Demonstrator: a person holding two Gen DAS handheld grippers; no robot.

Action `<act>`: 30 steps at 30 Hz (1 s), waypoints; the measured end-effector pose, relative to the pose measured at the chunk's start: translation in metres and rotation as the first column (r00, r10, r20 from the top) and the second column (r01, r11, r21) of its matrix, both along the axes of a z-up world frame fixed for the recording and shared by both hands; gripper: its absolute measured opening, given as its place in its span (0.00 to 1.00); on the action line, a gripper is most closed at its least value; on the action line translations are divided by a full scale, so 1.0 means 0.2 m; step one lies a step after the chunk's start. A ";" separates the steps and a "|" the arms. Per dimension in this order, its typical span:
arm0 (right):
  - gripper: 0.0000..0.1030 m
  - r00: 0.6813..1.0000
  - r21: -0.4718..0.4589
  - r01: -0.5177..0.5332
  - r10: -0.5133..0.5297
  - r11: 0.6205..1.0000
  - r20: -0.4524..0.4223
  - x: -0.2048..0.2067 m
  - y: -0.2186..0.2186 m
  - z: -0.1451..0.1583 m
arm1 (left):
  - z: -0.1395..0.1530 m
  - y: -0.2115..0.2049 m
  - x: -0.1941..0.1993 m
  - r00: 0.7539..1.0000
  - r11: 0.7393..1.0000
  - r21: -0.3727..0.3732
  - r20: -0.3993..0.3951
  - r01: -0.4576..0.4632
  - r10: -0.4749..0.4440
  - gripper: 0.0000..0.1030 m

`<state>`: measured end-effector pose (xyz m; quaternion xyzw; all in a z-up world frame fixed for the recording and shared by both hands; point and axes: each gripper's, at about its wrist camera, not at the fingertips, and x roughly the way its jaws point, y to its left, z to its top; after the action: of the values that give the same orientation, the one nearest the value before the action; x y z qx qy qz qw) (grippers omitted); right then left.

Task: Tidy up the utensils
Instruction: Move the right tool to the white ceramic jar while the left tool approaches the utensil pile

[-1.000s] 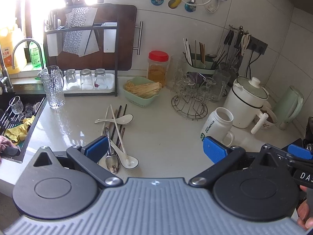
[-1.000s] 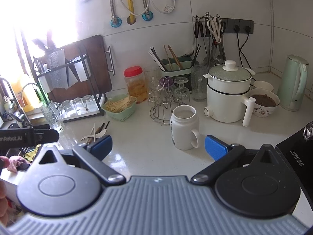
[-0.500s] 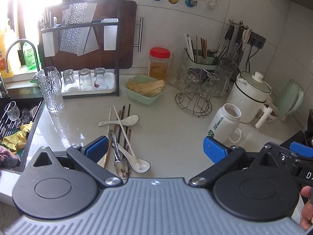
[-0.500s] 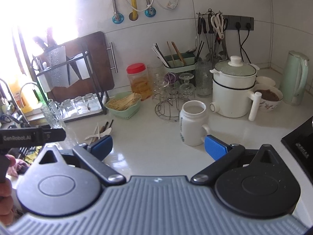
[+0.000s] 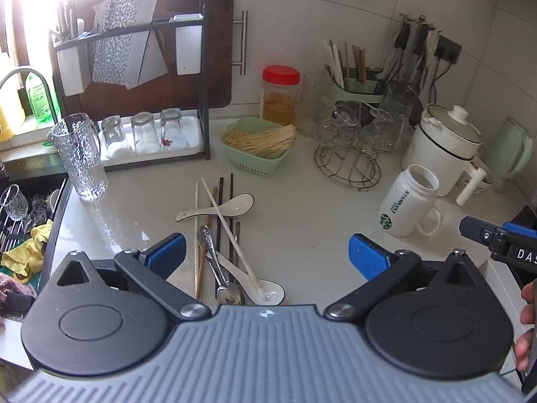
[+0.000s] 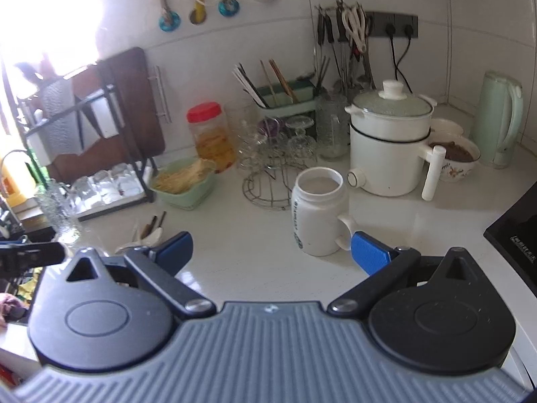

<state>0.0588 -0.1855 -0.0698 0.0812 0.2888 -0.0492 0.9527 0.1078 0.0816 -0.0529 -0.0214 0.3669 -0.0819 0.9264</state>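
Note:
A loose pile of utensils lies on the white counter in the left wrist view: two white ceramic spoons [image 5: 231, 204], a metal spoon [image 5: 220, 270], and several dark and pale chopsticks [image 5: 231, 231]. My left gripper [image 5: 266, 252] hovers open just above the pile's near end, nothing between its blue pads. A green utensil holder [image 5: 359, 85] with chopsticks stands at the back wall. In the right wrist view my right gripper [image 6: 272, 247] is open and empty, with a white mug [image 6: 317, 213] just beyond its right finger. The utensil pile [image 6: 147, 231] peeks out at its left.
A green basket of sticks [image 5: 258, 144], a red-lidded jar [image 5: 280, 95], a wire glass rack [image 5: 347, 164], a white pot [image 5: 443, 147] and a kettle [image 5: 513, 151] line the back. A glass jug [image 5: 80, 156] and a sink [image 5: 20, 221] sit left. A black cooktop [image 6: 517, 231] is at right.
Both grippers have moved forward and lower toward the counter; the utensil pile and the mug now look larger and nearer. Both stay open and empty.

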 end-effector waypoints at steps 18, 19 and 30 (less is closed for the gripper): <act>0.99 0.990 -0.057 -0.115 0.110 0.992 -0.091 0.71 -0.34 -0.34 | -0.08 -0.29 0.34 0.977 0.972 0.113 -0.032 -0.205 0.210 1.00; 0.99 0.989 -0.059 -0.117 0.111 0.991 -0.098 0.73 -0.35 -0.35 | -0.08 -0.30 0.36 0.976 0.971 0.114 -0.036 -0.210 0.216 1.00; 0.92 0.978 -0.061 -0.163 0.153 0.985 -0.144 0.85 -0.37 -0.49 | -0.14 -0.36 0.47 0.959 0.963 0.122 -0.124 -0.239 0.254 1.00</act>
<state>0.2297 -0.2595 -0.1674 0.0197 0.3579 0.0108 0.9335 0.2021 0.0097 -0.0808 -0.0236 0.4284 0.0556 0.9016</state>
